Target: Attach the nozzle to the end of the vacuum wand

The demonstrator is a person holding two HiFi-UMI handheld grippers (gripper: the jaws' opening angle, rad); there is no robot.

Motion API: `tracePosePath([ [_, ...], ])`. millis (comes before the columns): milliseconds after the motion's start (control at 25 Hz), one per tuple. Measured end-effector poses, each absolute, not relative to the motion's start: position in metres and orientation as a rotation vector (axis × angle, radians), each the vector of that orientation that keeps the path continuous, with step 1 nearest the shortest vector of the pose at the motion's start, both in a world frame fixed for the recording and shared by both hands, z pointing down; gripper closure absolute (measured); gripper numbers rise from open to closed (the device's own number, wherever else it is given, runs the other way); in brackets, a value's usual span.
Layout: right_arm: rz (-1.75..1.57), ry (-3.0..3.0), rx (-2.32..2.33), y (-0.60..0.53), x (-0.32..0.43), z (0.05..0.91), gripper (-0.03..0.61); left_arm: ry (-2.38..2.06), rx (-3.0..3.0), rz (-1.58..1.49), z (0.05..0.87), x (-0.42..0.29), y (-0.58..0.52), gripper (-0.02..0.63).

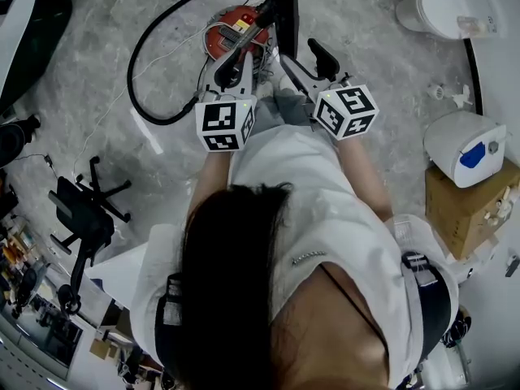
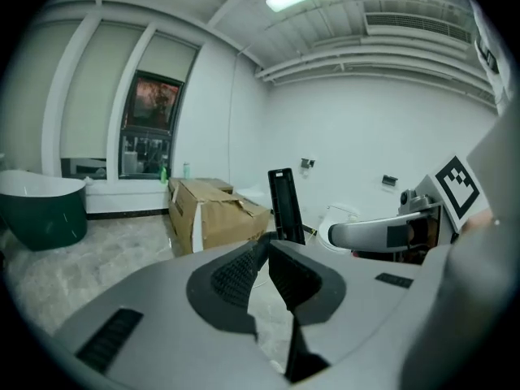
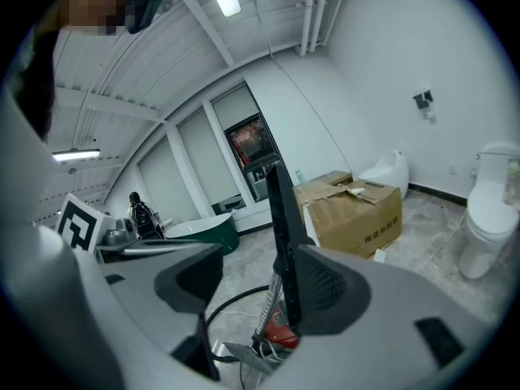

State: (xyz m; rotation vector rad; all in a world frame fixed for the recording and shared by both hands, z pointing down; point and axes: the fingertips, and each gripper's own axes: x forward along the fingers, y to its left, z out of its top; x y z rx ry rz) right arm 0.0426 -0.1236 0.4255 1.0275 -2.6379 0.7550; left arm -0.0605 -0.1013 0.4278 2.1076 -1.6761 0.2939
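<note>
Far left of the nozzle [image 1: 284, 10], an office chair [image 1: 81, 210] stands on the floor. Nearer it on that side, a black hose [image 1: 142, 80] loops over the stone floor. The left hand-held gripper [image 2: 265, 249] is just left of the nozzle. It is clenched, its pad tips drawn almost together on the nozzle's lower end. The nozzle itself is a flat black piece standing upright in the air between the two grippers. Below and beyond it lies the red vacuum [image 1: 231, 27], with a silver tube [image 3: 268, 295] slanting down to it. The right hand-held gripper [image 3: 256, 258] is released, jaws wide. The nozzle lies against the inner face of one jaw, well apart from the other. Far right of the nozzle are a toilet [image 1: 443, 6] and a cardboard box [image 1: 467, 214].
</note>
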Motion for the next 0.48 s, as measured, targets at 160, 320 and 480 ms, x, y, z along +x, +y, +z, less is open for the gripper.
tracePosePath([
  [160, 0.705, -2.630, 1.039, -0.118, 0.039, 0.422, 0.363, -1.676, 2.113, 0.278, 0.419, -0.059, -0.100, 0.569],
  [320, 0.660, -2.626, 1.047, -0.112, 0.033, 0.418, 0.441, -1.694, 2.107, 0.286, 0.413, -0.059, -0.096, 0.577],
  [480, 0.634, -2.615, 1.061, -0.109, 0.027, 0.417, 0.526, -1.681, 2.120, 0.288, 0.412, -0.056, -0.093, 0.584],
])
